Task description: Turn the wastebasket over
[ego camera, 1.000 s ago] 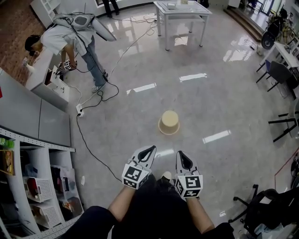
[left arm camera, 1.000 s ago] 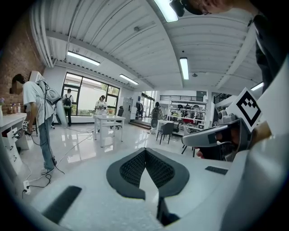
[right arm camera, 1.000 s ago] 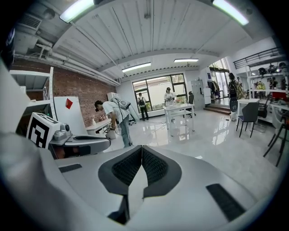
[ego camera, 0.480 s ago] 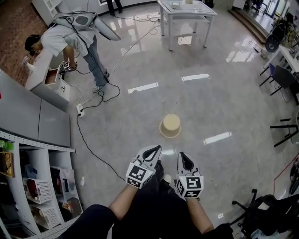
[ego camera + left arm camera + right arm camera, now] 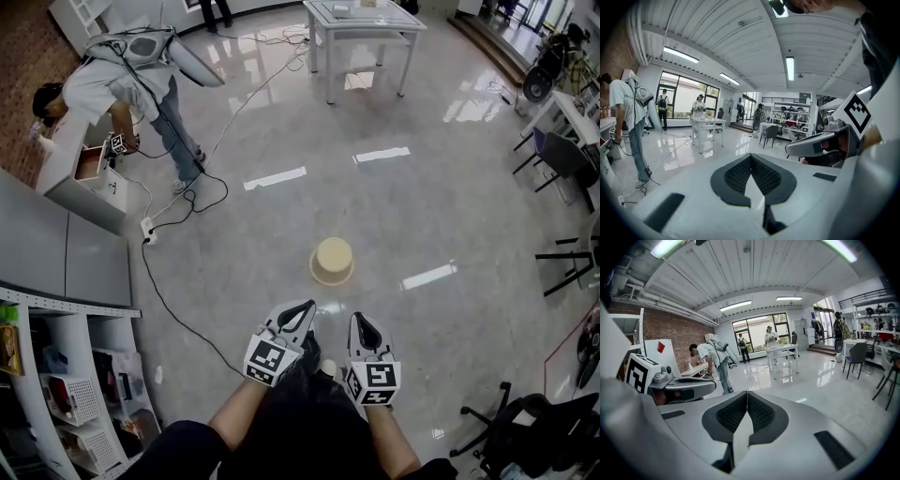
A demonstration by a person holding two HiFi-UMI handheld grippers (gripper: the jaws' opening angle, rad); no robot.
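A cream wastebasket stands upside down on the glossy floor, its flat bottom up and its wide rim on the tiles. Both grippers are held in front of the person's body, short of it. My left gripper is shut and empty, below and left of the basket. My right gripper is shut and empty too, just below the basket. In the left gripper view the jaws meet with nothing between them. The right gripper view shows the same. Neither gripper view shows the basket.
A person bends over a white counter at the upper left, with a black cable trailing across the floor. A white table stands at the back. Shelves line the left edge, chairs the right.
The basket has come a little nearer to both grippers in the head view. Both grippers stay shut and side by side.
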